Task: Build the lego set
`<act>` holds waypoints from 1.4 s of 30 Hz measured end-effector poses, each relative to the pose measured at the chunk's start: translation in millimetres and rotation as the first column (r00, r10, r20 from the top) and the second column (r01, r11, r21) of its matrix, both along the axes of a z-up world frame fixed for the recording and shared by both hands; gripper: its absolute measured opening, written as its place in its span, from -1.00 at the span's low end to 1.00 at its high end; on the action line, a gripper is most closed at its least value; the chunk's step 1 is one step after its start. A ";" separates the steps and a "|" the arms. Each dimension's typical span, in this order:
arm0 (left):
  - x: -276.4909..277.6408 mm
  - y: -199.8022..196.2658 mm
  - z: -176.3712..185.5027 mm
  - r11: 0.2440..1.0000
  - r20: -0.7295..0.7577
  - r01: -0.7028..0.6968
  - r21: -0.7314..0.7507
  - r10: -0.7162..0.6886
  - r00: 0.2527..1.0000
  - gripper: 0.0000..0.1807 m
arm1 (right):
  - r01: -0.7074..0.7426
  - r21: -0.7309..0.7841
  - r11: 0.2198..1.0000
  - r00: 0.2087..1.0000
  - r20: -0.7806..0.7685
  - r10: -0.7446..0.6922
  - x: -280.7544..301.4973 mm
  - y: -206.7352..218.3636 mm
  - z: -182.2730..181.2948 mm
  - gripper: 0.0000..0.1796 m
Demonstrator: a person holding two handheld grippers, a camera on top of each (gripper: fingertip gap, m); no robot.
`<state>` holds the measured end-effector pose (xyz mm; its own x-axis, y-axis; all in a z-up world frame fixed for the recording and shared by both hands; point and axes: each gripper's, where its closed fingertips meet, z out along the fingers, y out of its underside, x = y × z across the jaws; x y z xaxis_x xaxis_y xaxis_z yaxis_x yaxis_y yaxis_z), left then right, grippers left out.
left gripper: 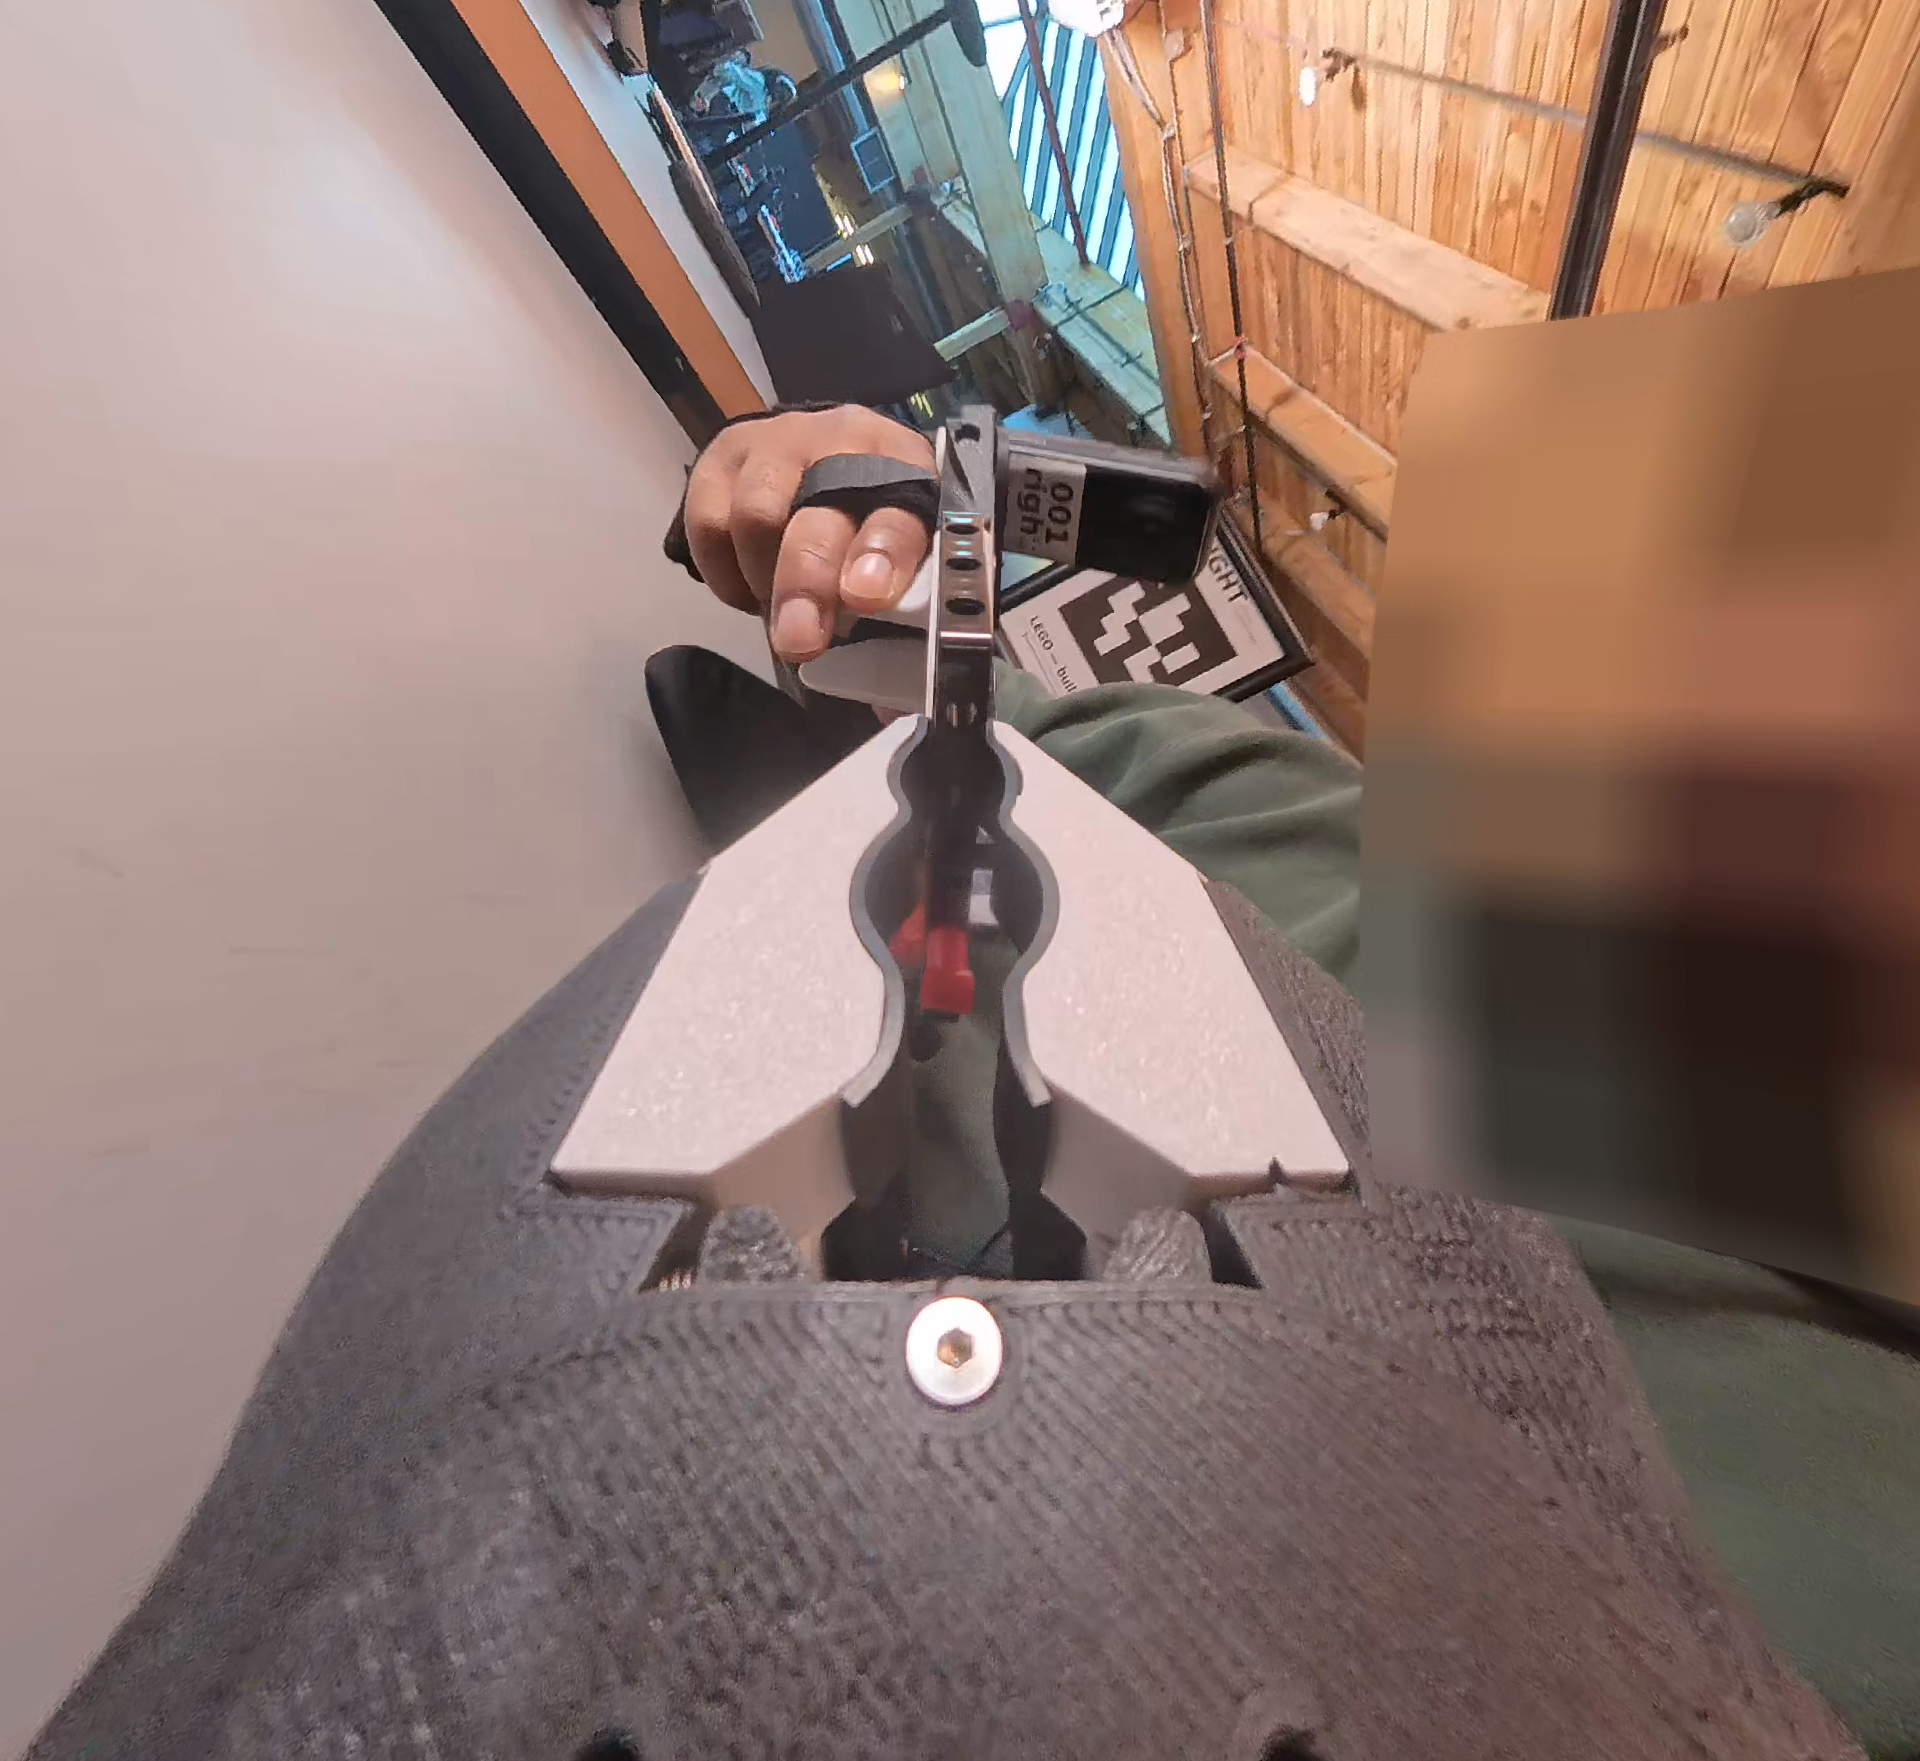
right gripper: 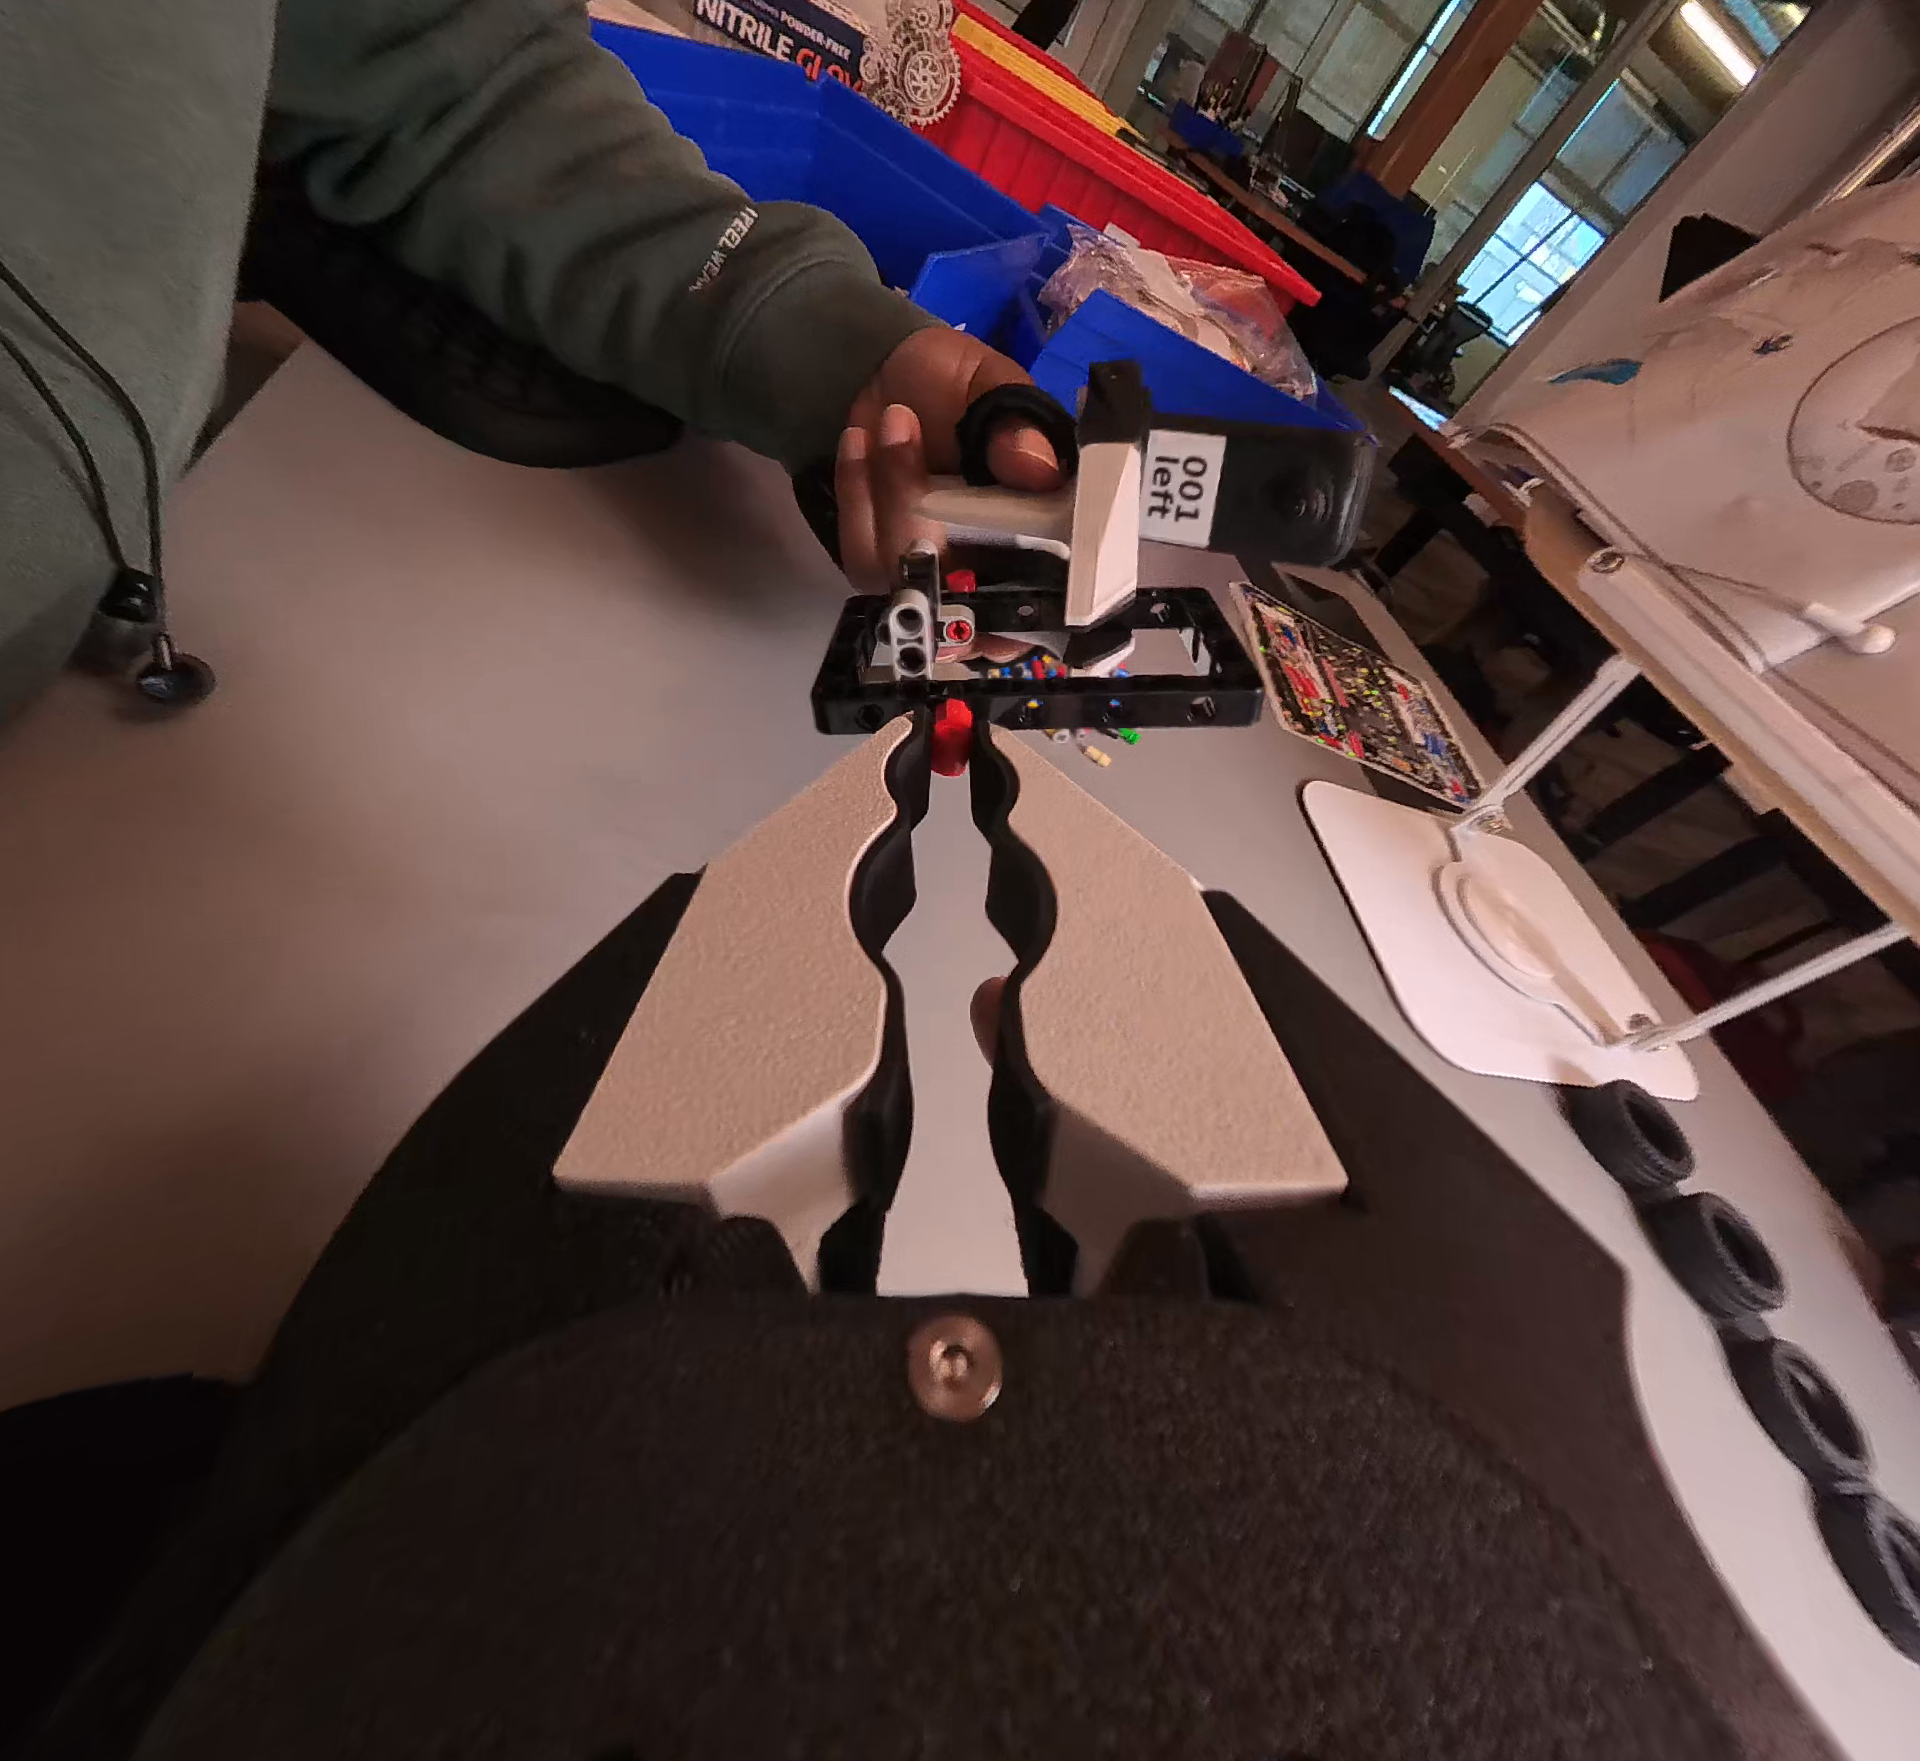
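Note:
A black rectangular Lego frame [right gripper: 1039, 709] is held in the air above the grey table [right gripper: 416, 672]. A grey connector [right gripper: 912, 622] with a red pin sits on its left end. My left gripper [right gripper: 1081, 636] is shut on the frame's far side. In the left wrist view the frame [left gripper: 961, 589] runs edge-on out of my left gripper [left gripper: 958, 745]. My right gripper [right gripper: 948, 747] is shut on a small red pin [right gripper: 945, 743], which touches the frame's near edge. Red pieces [left gripper: 940, 968] show in the gap between the left fingers.
Blue bins [right gripper: 831, 153] and a red bin [right gripper: 1091, 153] stand at the back, with a glove box [right gripper: 779, 7]. Loose small pieces [right gripper: 1086, 740], a printed sheet [right gripper: 1351, 693] and a white stand base [right gripper: 1455, 932] lie to the right. Black tyres [right gripper: 1714, 1264] line the right edge. Spacing between my two grippers at the tips: around 5 centimetres.

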<state>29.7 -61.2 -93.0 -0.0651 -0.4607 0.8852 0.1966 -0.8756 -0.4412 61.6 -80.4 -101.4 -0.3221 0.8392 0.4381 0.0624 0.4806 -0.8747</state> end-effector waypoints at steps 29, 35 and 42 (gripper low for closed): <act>-26.8 40.0 -10.6 0.962 0.022 -0.262 -0.077 0.264 0.964 -0.94 | 0.165 -0.193 0.967 0.982 0.127 -0.142 -6.2 41.1 -15.3 -0.64; -69.3 74.4 -36.9 0.796 -0.089 -0.597 -0.098 0.591 0.802 -0.94 | 0.560 -0.341 0.755 0.813 0.401 -0.423 -15.3 54.4 -54.8 -0.40; -50.8 69.9 -33.3 0.692 -0.097 -0.718 -0.073 0.712 0.695 -0.94 | 0.699 -0.283 0.657 0.706 0.414 -0.574 -58.6 69.0 -62.3 -0.17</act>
<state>-21.1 8.6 -126.4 0.2986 -0.2585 0.9187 0.7594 -0.5187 -0.3928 3.0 -11.5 -163.7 0.3112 0.9503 0.0082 0.4761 -0.1484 -0.8668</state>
